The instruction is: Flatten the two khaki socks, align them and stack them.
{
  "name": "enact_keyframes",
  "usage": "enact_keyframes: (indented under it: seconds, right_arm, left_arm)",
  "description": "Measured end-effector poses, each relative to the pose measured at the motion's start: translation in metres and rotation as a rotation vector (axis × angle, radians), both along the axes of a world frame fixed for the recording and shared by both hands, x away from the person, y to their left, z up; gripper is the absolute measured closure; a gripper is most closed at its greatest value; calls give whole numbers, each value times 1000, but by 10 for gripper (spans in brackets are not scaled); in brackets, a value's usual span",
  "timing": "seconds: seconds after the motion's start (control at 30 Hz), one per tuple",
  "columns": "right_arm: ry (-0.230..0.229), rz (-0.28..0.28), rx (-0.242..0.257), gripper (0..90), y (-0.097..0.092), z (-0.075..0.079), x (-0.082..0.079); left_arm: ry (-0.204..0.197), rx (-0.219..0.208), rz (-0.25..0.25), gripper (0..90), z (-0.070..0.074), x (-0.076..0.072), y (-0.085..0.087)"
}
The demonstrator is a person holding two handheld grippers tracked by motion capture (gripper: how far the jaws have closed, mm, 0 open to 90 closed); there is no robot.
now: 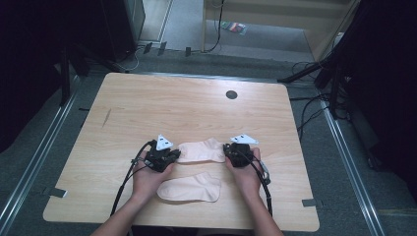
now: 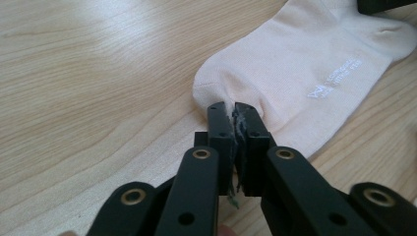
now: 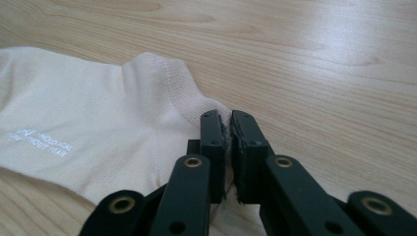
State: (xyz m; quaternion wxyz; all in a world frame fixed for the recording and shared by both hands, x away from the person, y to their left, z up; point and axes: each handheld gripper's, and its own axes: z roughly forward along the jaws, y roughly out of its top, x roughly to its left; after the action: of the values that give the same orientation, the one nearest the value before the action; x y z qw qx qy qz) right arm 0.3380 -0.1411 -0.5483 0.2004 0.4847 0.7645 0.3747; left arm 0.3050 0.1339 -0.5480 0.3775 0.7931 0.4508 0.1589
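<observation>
Two cream socks flat on table: far sock (image 1: 201,150), near sock (image 1: 191,188).

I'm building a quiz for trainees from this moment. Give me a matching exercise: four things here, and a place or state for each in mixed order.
Things:
1. far sock
2. near sock
3. left gripper
4. round dark grommet

Places or states:
A. lies flat between the person's hands, untouched
B. set in the table's far part
C. pinched at both ends
D. shut on the far sock's end

Pairs: 1-C, 2-A, 3-D, 4-B
</observation>
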Motion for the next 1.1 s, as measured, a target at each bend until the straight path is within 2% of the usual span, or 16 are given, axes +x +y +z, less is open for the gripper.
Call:
enact_keyframes:
  seconds: [0.07,0.1,0.13,0.2,0.27,0.3,0.47,0.57,0.6,0.63,0.67,0.77,0.83,0.97,1.1]
  right_arm:
    - [17,-12,-5,875,1,2,-1]
    - [26,-11,0,878,1,3,-1]
    - [35,-13,6,879,0,3,-2]
    - [34,-12,13,880,-1,4,-3]
    - [24,-9,32,881,-3,8,-5]
    - [14,-5,58,882,-4,13,-9]
    - [-17,19,93,883,-4,26,-21]
    - [-25,49,111,884,-3,38,-36]
    - [-25,49,111,884,-3,38,-36]
    - [-31,68,119,884,-2,42,-43]
    - [-31,68,119,884,-2,42,-43]
    - [-35,102,118,885,1,48,-60]
    - [-31,107,116,885,2,48,-64]
    - [-18,124,123,885,-1,50,-80]
    - [-1,144,115,884,-2,49,-93]
  left_arm:
    - [19,-16,-7,894,1,0,3]
    - [19,-34,-2,896,2,0,8]
    - [19,-34,-2,897,2,0,8]
    - [15,-60,6,898,4,-3,15]
    - [2,-74,4,899,8,-6,20]
    - [-13,-86,-5,899,13,-11,25]
    - [-42,-111,-14,900,22,-23,37]
    - [-63,-136,-19,900,29,-39,52]
    - [-63,-136,-19,900,29,-39,52]
    - [-74,-142,-26,900,32,-48,58]
    - [-74,-142,-26,900,32,-48,58]
    - [-86,-147,-45,900,39,-65,65]
    - [-89,-144,-52,900,40,-69,65]
    - [-78,-135,-87,900,42,-87,67]
    - [-63,-123,-103,900,38,-98,68]
